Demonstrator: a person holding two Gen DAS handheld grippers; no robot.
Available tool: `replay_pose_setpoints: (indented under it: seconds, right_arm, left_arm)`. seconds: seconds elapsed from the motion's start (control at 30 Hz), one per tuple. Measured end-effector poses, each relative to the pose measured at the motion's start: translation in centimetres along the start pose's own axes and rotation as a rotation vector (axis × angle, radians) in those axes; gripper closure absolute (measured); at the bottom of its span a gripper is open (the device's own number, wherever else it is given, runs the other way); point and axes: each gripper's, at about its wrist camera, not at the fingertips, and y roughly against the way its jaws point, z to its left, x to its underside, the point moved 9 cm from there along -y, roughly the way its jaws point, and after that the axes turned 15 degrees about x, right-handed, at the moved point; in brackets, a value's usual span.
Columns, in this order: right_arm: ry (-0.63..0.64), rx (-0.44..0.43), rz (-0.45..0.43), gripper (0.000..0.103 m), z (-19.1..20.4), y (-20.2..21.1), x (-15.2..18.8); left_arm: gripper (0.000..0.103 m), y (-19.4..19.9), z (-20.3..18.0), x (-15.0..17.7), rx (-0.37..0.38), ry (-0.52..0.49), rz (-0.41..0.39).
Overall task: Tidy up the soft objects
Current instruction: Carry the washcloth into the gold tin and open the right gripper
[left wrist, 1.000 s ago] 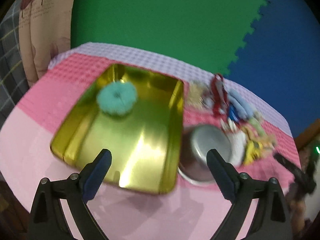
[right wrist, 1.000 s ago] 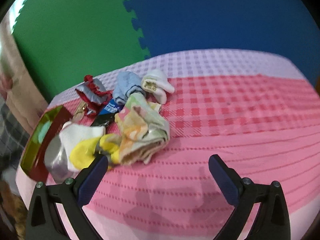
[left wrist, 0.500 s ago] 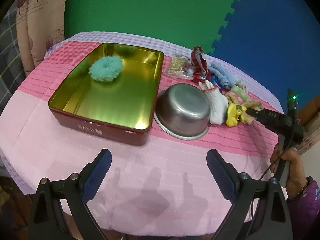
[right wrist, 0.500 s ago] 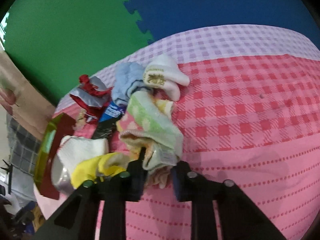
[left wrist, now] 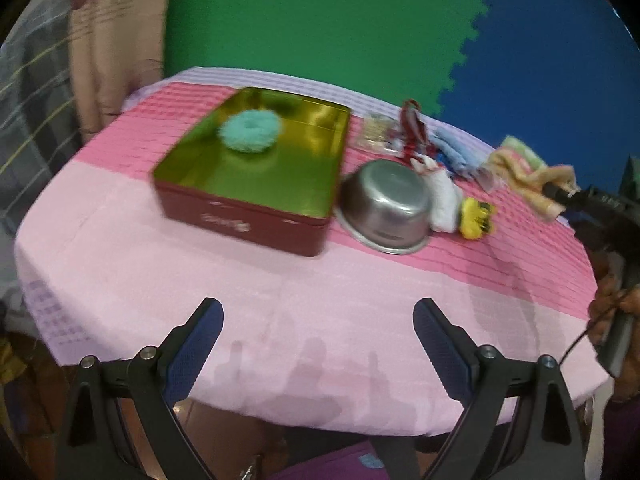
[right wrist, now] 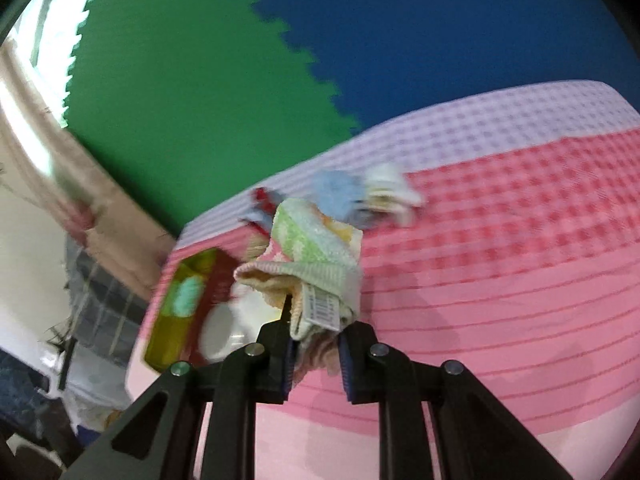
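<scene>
My right gripper (right wrist: 314, 344) is shut on a folded pastel towel (right wrist: 316, 252) and holds it above the pink tablecloth; the towel (left wrist: 528, 172) and that gripper (left wrist: 560, 196) also show at the right of the left wrist view. A red tin with a gold inside (left wrist: 256, 160) holds a teal fluffy scrunchie (left wrist: 250, 130). My left gripper (left wrist: 318, 340) is open and empty, near the table's front edge. A white sock (left wrist: 442, 196), a yellow soft toy (left wrist: 476, 212) and a blue cloth (left wrist: 452, 148) lie right of the tin.
An upturned steel bowl (left wrist: 386, 204) sits between the tin and the soft pile. A red ribbon item (left wrist: 412, 128) and a small packet (left wrist: 374, 132) lie behind it. A white sock (right wrist: 390, 188) lies further back. Green and blue foam mats form the backdrop.
My right gripper has lifted the towel off the pile and swung it toward the tin. My left gripper has pulled back a little and stays open.
</scene>
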Motion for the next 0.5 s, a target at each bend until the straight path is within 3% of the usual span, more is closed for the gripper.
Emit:
replay_pose_setpoints:
  seconds: [0.13,0.3,0.5]
  right_arm:
    - [0.100,-0.076,0.039,0.085,8.0,-1.4,0.1]
    - [0.206,-0.082,0.063,0.085,15.9,-5.2,0.3]
    - [0.276,-0.031,0.109,0.085,22.4,-12.0,0.5]
  left_arm:
    - [0.004,1.6,2.8,0.6,-0.079,0.064,-0.049]
    - [0.003,1.9,5.9,0.6,-0.154,0.098,-0.085]
    - [0.003,2.3,6.9,0.2,-0.148,0.135,-0.108]
